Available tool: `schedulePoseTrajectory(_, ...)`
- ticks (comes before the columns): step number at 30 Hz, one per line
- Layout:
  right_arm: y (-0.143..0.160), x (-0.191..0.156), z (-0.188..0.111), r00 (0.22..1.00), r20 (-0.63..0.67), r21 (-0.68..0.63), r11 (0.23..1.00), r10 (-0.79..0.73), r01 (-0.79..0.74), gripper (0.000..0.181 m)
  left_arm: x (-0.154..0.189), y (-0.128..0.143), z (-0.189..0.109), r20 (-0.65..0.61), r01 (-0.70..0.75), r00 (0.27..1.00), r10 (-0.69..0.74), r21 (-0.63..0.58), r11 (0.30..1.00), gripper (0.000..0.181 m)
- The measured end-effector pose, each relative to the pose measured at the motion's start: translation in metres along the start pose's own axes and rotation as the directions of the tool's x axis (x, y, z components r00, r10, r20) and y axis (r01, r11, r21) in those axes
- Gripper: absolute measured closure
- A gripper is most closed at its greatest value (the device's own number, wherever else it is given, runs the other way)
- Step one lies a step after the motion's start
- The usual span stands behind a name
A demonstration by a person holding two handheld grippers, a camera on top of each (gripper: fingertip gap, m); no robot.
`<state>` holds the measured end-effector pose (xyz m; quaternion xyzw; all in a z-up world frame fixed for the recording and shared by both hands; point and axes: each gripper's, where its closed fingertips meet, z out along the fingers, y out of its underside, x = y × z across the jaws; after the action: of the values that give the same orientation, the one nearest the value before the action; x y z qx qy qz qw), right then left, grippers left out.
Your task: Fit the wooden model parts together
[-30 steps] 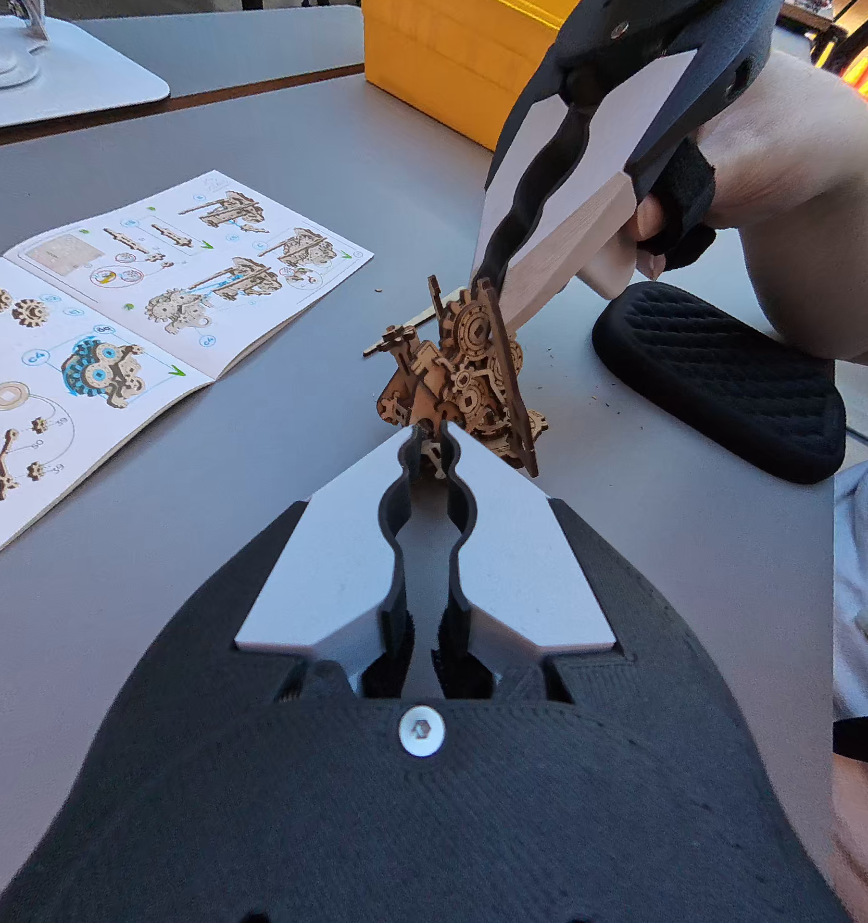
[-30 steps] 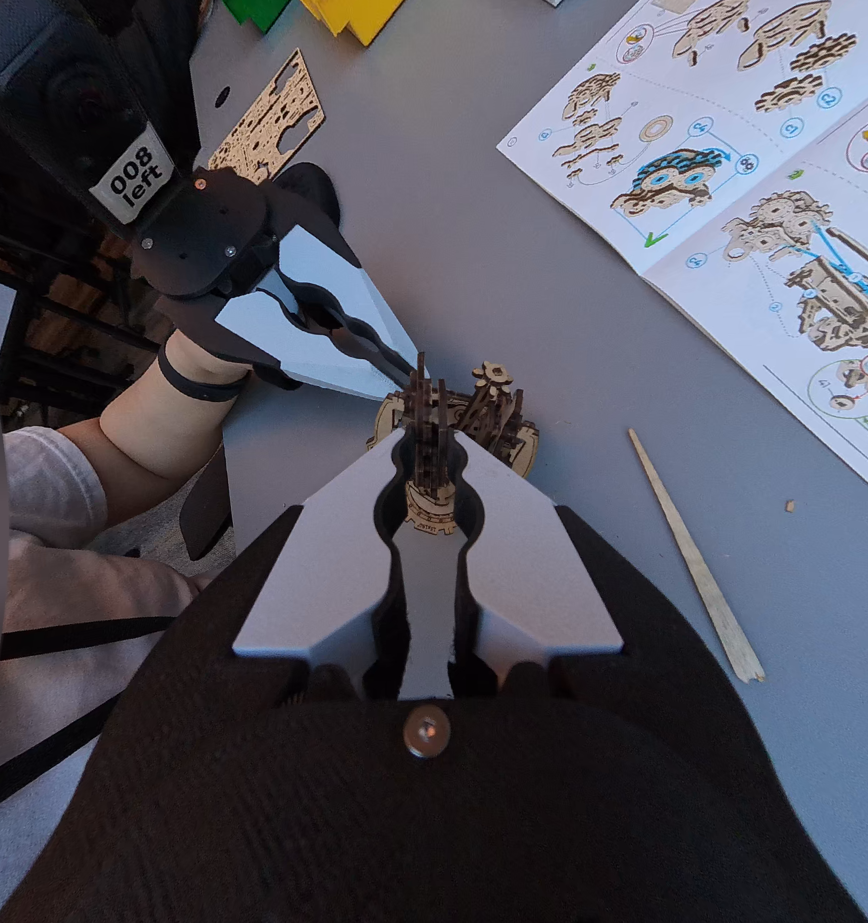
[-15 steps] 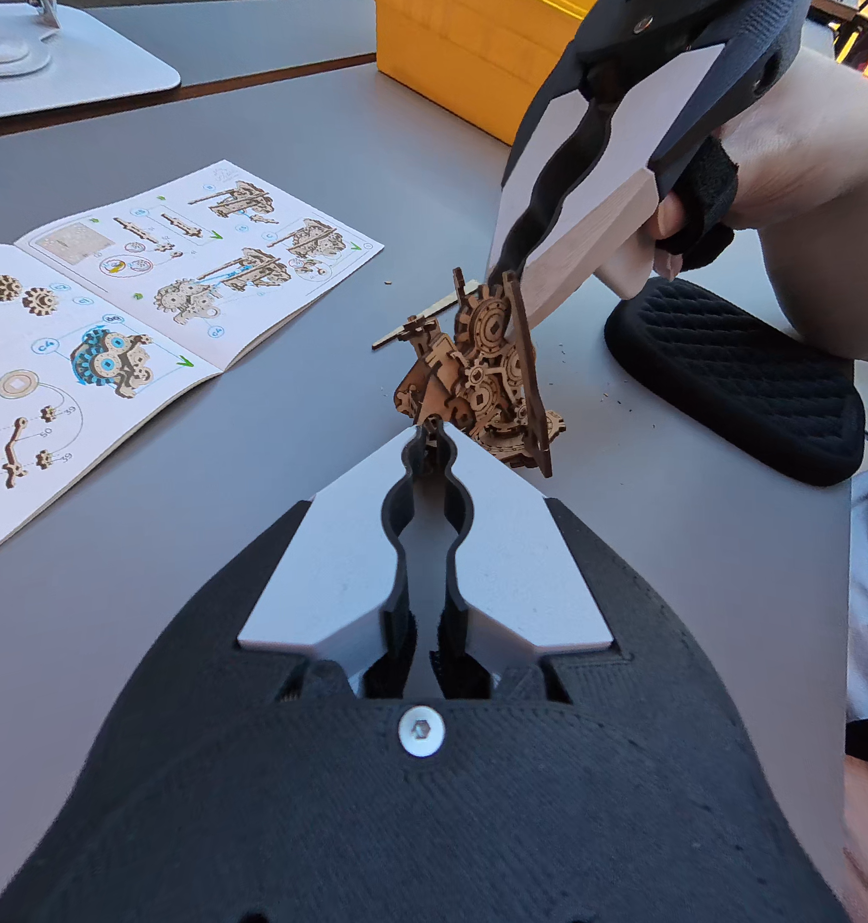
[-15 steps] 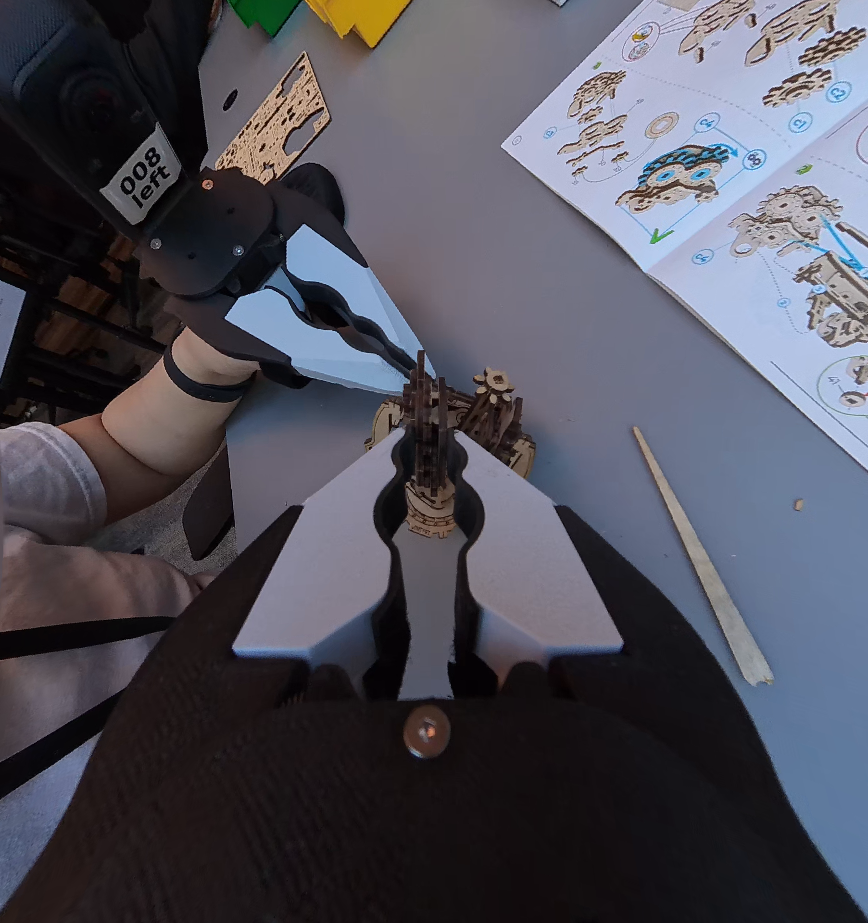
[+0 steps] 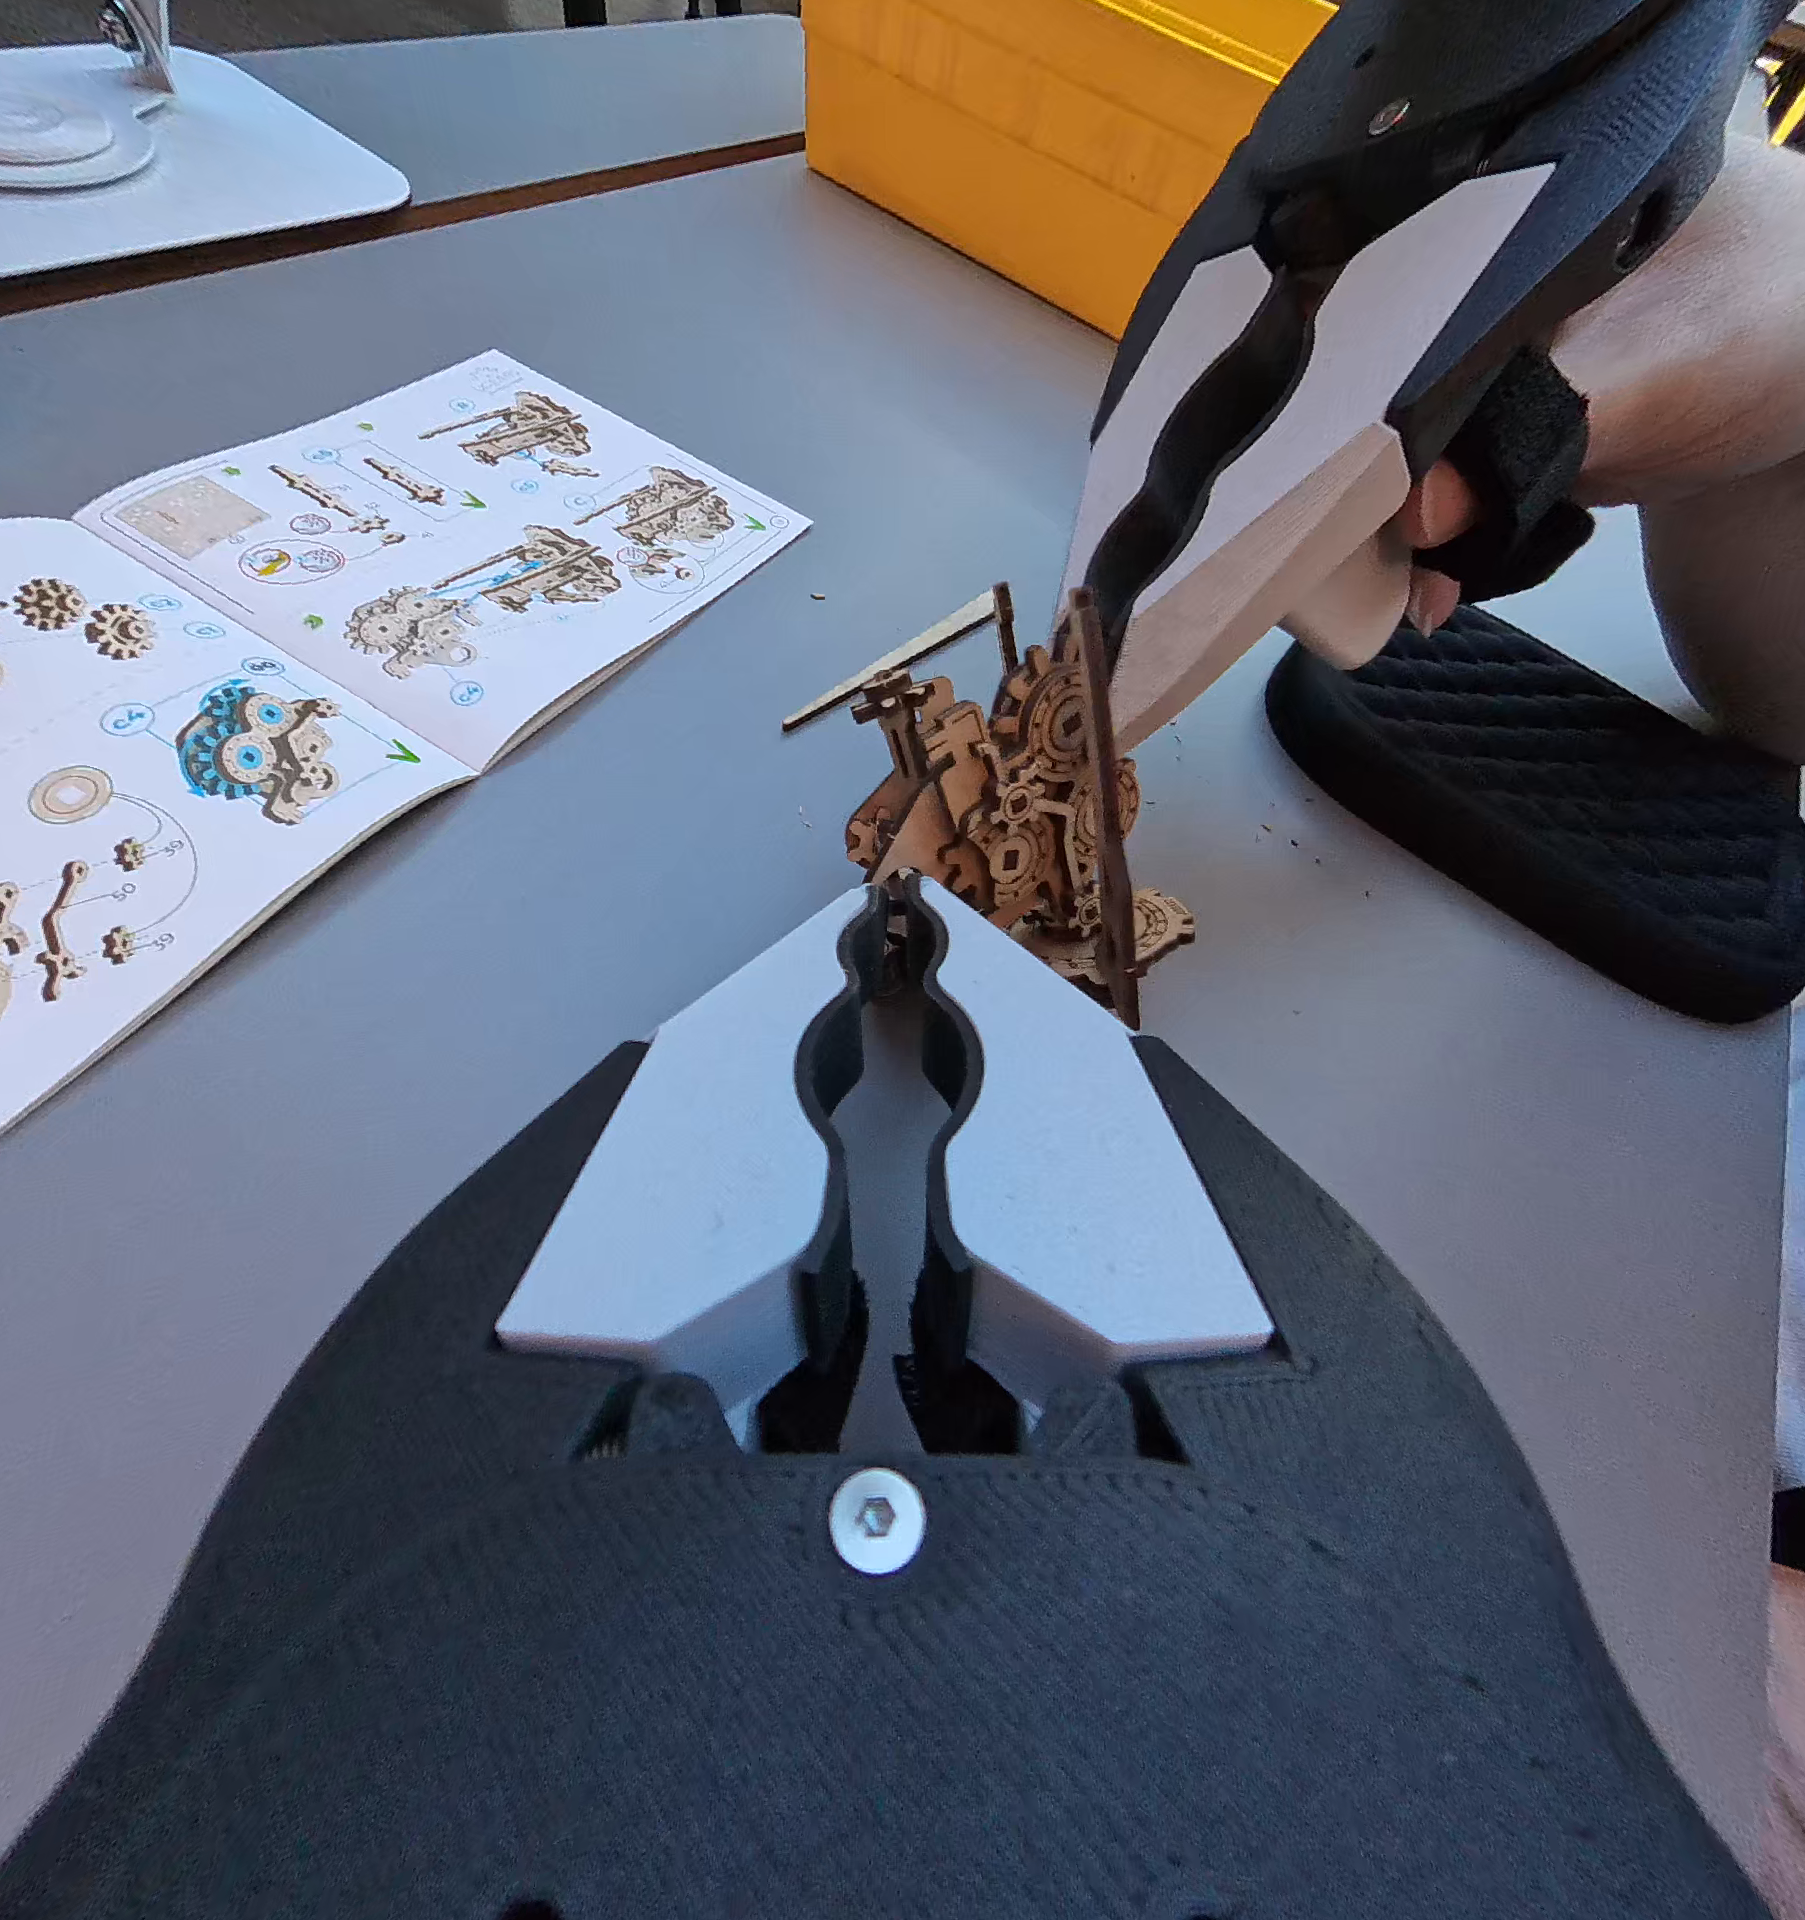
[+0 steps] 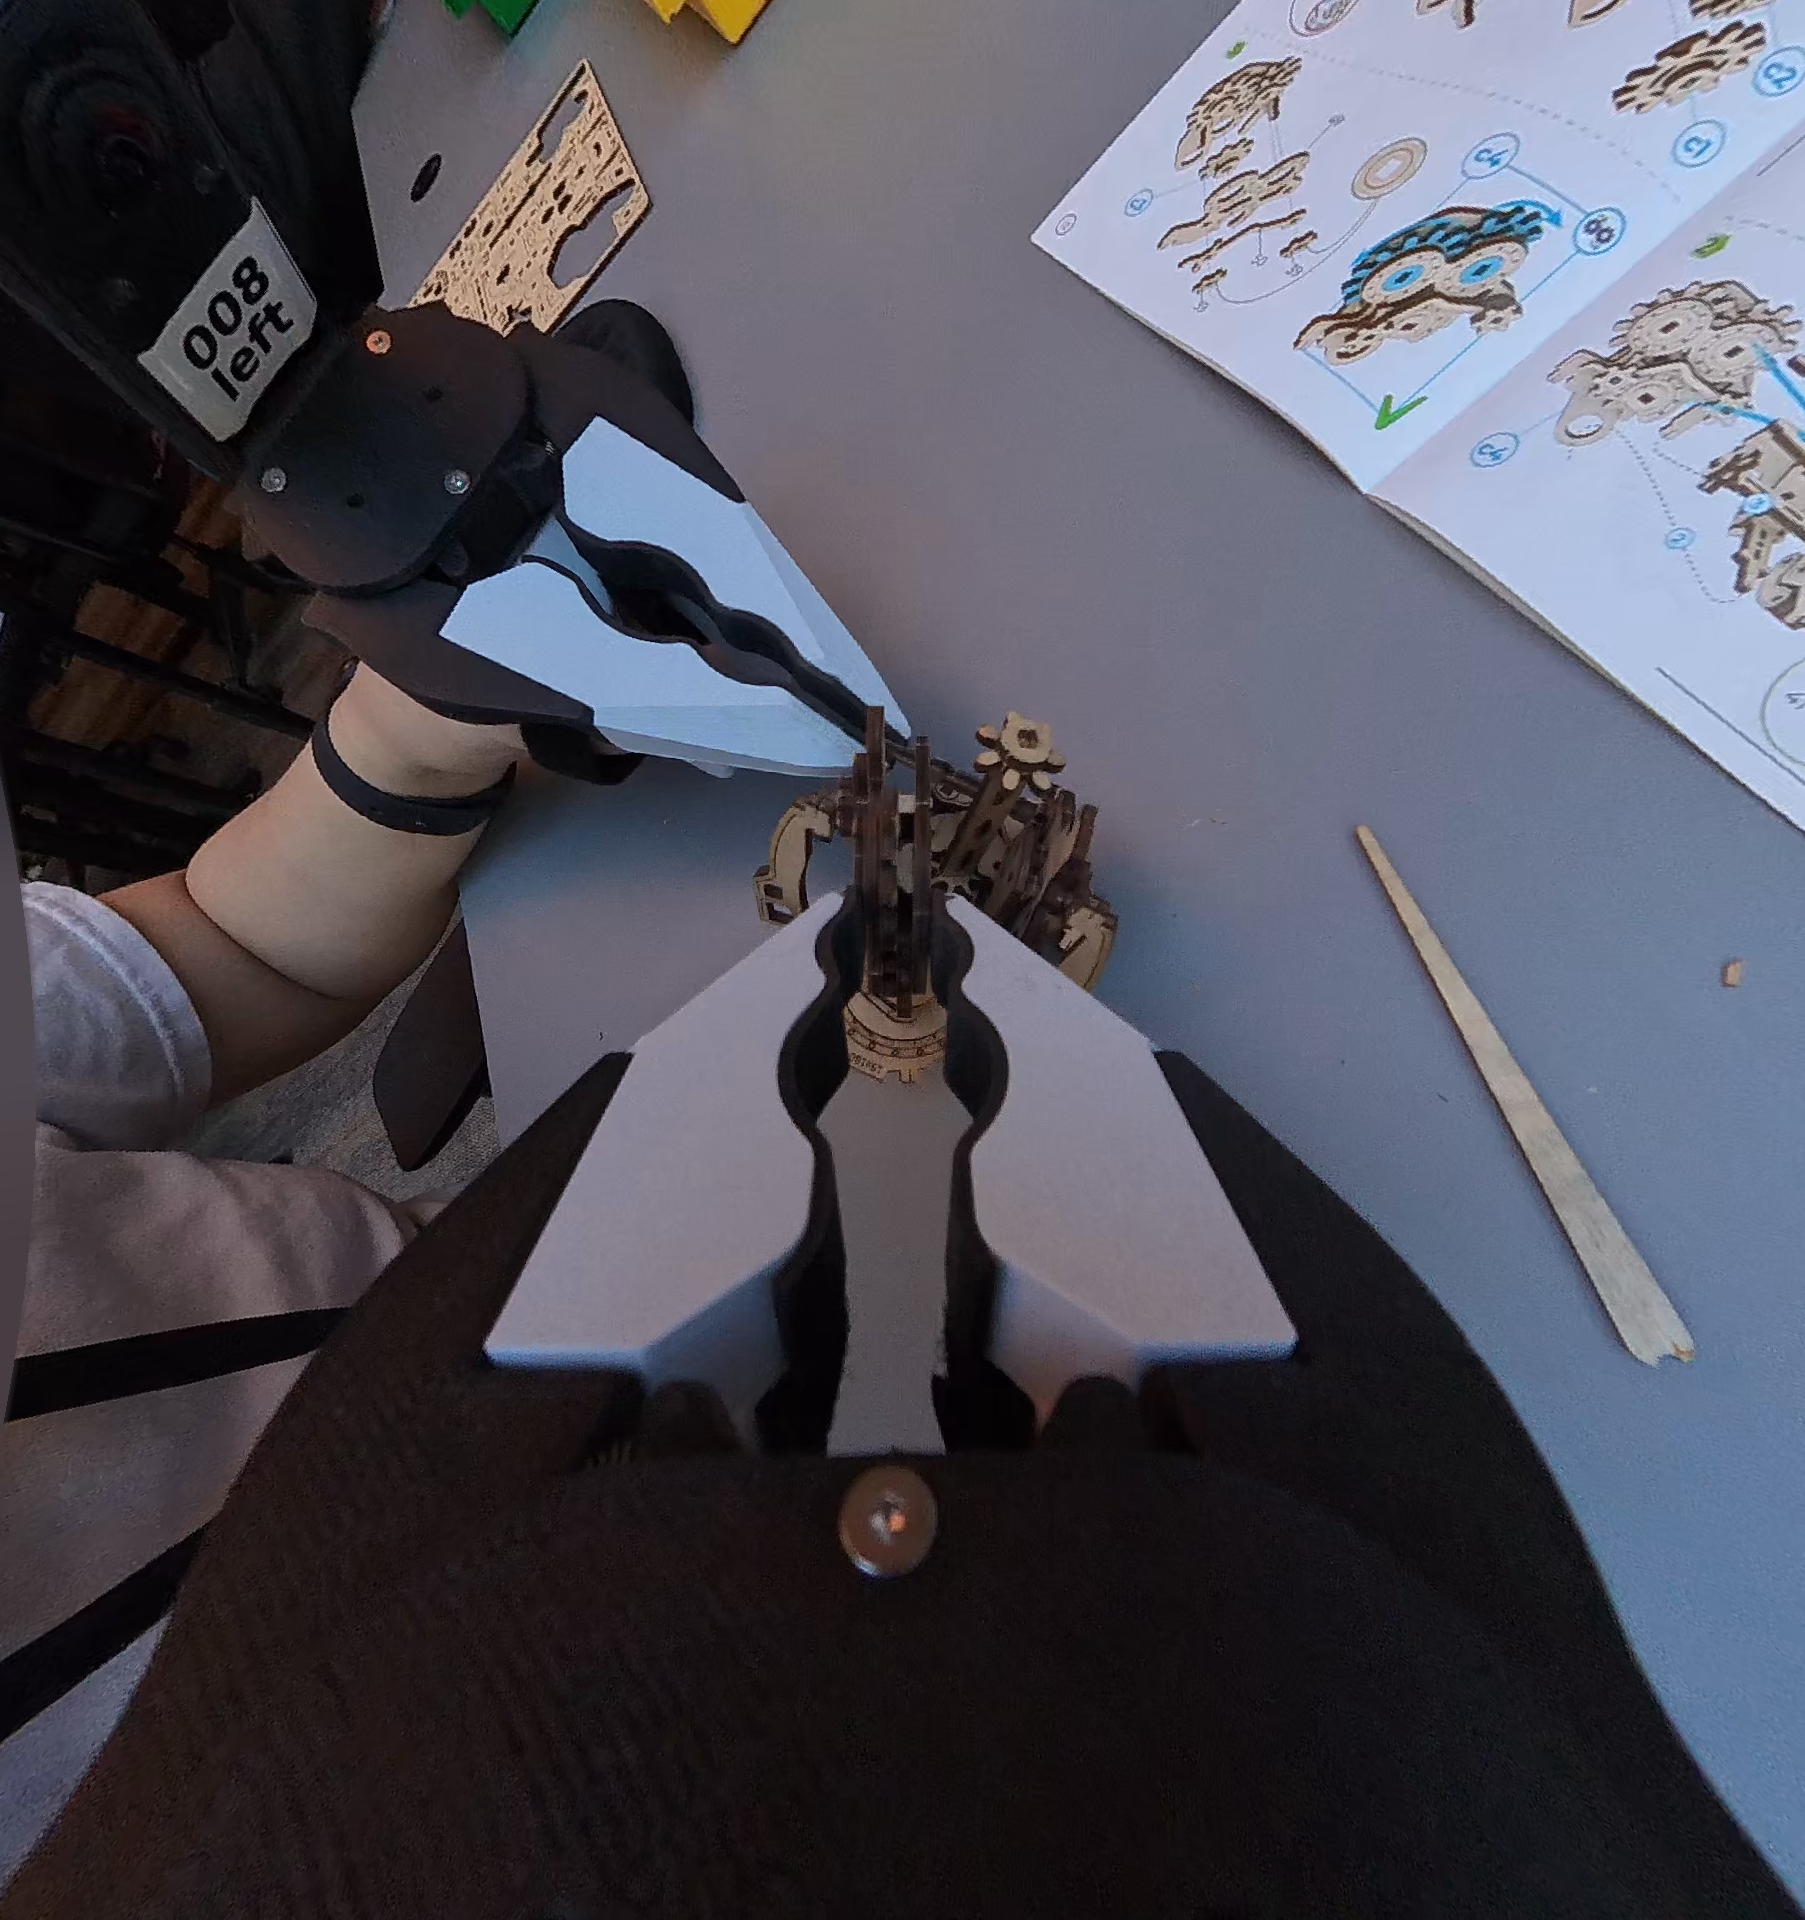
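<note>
At frame centre, the left gripper (image 5: 895, 891) is pinching its narrow jaws on a thin edge of the laser-cut wooden model (image 5: 1012, 810), while the right gripper (image 6: 893, 914) is clamping the model's dark upright plates from above. The gear-studded plywood model is standing on the smooth grey table (image 5: 586, 312). A glossy instruction booklet (image 5: 285, 665) is lying open at left, a quilted black pad (image 5: 1563, 821) at right, and a flat wooden stick (image 6: 1500, 1081) at the right wrist view's right.

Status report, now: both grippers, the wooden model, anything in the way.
Left gripper shut on wooden model, low front edge. Right gripper shut on its upright plates from above. Model standing on grey table. Loose wooden stick lies clear, beside instruction booklet.
</note>
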<state>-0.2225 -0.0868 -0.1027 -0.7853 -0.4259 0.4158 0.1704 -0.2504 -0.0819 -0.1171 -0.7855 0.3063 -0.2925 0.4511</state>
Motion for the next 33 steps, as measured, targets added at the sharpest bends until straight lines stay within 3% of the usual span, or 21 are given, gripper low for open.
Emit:
schedulePoseTrajectory(7,0.002,-0.002,0.002,1.000,-0.003,-0.021,1.000,0.001,-0.001,0.171,-0.001,0.001,-0.001,0.011,0.005,1.000,-0.005,0.005,1.000,0.180)
schedulePoseTrajectory(14,0.004,-0.003,0.003,1.000,0.010,-0.032,0.999,0.007,-0.007,0.171,-0.004,-0.002,-0.018,0.036,0.047,0.998,-0.048,0.049,0.998,0.168)
schedulePoseTrajectory(23,0.004,-0.003,0.003,1.000,0.016,-0.038,0.999,0.009,-0.008,0.171,0.015,0.018,-0.014,-0.067,0.127,0.990,-0.128,-0.012,0.992,0.157)
schedulePoseTrajectory(33,0.003,-0.002,0.003,0.998,0.040,-0.039,0.998,0.049,-0.047,0.171,0.013,0.018,-0.006,0.030,0.024,0.999,-0.023,-0.036,0.999,0.164)
